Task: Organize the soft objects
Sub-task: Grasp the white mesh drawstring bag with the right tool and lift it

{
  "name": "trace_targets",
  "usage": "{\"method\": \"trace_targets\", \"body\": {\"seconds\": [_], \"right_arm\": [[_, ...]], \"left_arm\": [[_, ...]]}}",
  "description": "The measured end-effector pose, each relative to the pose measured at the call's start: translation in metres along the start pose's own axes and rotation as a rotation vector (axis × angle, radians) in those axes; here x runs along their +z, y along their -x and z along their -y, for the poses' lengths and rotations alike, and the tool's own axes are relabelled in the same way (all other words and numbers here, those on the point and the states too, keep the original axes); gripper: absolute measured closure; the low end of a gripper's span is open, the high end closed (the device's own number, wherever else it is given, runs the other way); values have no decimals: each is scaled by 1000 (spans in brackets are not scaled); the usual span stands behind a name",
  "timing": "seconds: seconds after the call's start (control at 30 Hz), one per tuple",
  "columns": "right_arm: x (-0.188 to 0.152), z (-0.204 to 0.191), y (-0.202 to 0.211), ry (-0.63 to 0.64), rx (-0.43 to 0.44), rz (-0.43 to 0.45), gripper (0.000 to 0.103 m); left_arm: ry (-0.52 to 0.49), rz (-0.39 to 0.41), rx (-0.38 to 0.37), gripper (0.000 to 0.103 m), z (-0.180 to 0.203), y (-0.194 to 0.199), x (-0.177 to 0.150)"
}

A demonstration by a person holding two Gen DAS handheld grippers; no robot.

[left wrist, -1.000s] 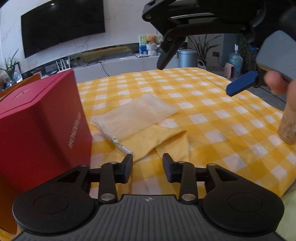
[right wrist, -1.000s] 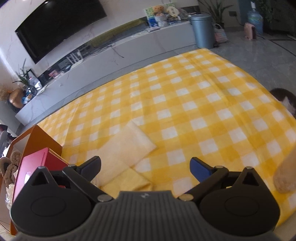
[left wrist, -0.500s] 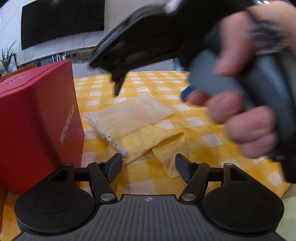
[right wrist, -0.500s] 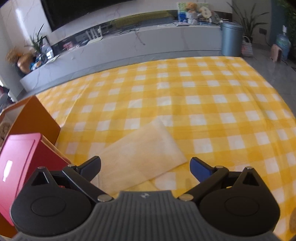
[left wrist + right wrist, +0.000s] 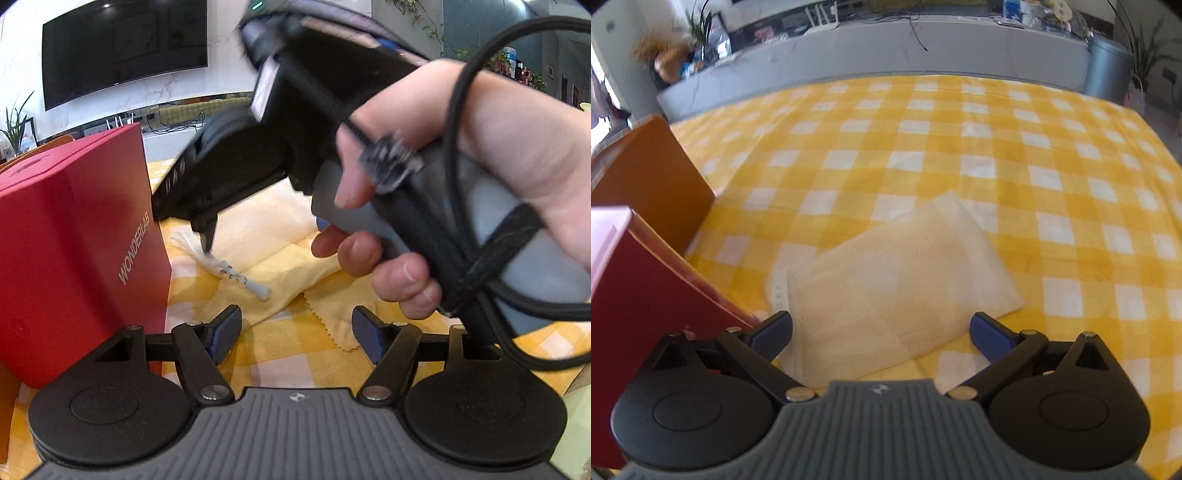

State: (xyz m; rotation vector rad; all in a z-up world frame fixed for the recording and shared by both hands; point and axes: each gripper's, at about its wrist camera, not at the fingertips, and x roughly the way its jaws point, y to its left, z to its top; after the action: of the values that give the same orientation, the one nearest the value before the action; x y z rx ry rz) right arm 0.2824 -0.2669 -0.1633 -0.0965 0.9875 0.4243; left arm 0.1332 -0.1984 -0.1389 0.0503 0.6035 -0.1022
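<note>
we are holding our left gripper (image 5: 295,334) low over the yellow-and-white checked tablecloth (image 5: 997,155), its blue-padded jaws spread wide with nothing between them. they have just been opening, and only cloth lies beyond the tips, so we judge we are freeing it for the next pick.

our right gripper (image 5: 881,328) is tipping down over the pale cream mesh drawstring pouch (image 5: 897,280), jaws wide apart and pinching nothing; the pouch is lying flat between and beyond the pads, apparently untouched. seen from the left wrist, one right fingertip (image 5: 208,236) is hanging right at the pouch's gathered neck, by the white cord with its plastic toggle (image 5: 255,288); contact there we cannot confirm. our right hand (image 5: 461,192) is wrapping the grey handle, its black cable looping over the wrist.

the soft yellow cloth with pinked edges (image 5: 288,277) is lying partly under the pouch, just ahead of the left jaws. the red cardboard box (image 5: 74,251) is standing just beside both, probably near so that the soft things travel only a short way.
</note>
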Motion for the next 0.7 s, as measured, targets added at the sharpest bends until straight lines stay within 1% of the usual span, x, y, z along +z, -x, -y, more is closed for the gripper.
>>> {"method": "trace_targets", "body": {"seconds": [0.1,0.27,0.33,0.37,0.4,0.43,0.47,0.5,0.53,0.57,0.63,0.7], "right_arm": [[0,-10,-6,87,-50,-2,2],[-1,-8,-5,92,-53,-6,3],[-1,-7,-5,79,-60,-10,6],[-1,-6,-3,75,-67,-7,13],[-1,-5,-2,69,-78,-5,16],[0,-3,0,59,-82,-4,24],[0,0,3,47,-88,-1,34],[0,3,6,33,-94,2,40],[0,6,8,21,-103,5,54],[-1,10,11,3,-108,8,70],[-2,19,15,-24,-147,8,93],[-5,29,18,-45,-128,4,95]], "left_arm": [[-5,1,4,22,1,1,0],[-3,2,3,22,2,3,1],[-2,1,3,22,2,3,2],[-1,1,2,22,2,3,2],[2,0,0,22,1,3,2],[3,-1,-2,22,-2,1,2],[4,-1,-2,22,-2,1,2],[3,-1,-2,22,-2,1,2],[3,-1,-2,22,-2,2,2],[4,-1,-2,22,-2,2,2],[4,-2,-3,22,-2,2,2],[5,-4,-6,22,-2,3,2]]}}
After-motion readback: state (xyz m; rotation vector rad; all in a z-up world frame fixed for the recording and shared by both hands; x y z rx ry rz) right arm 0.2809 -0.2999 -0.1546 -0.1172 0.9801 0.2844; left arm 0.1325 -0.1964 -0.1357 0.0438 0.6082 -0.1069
